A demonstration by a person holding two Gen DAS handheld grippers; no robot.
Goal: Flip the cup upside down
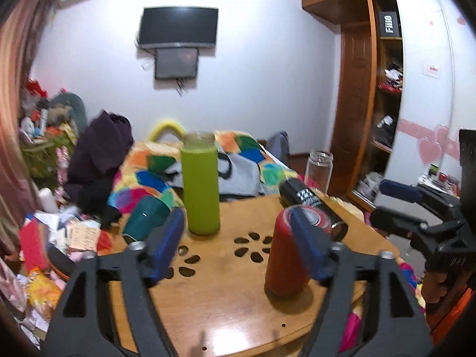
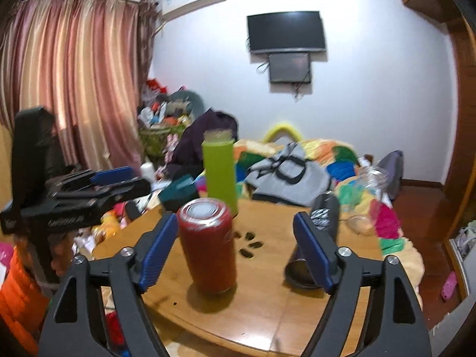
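Observation:
A red cup (image 2: pixel 209 245) stands on the wooden table (image 2: pixel 261 312) with a flat closed end up. In the right wrist view it sits between my right gripper's (image 2: pixel 238 247) open fingers, nearer the left one and apart from both. In the left wrist view the red cup (image 1: pixel 284 258) is partly behind the right finger (image 1: pixel 308 250) of my open, empty left gripper (image 1: pixel 238 245). My right gripper (image 1: pixel 398 205) shows at the right there, and my left gripper (image 2: pixel 119 178) at the left of the right wrist view.
A tall green bottle (image 1: pixel 200 184) stands at the table's far side. A black cup (image 2: pixel 316 238) lies on its side to the right. A teal mug (image 1: pixel 145 217) and a clear glass jar (image 1: pixel 319 171) are at the table's edges. A cluttered bed lies beyond.

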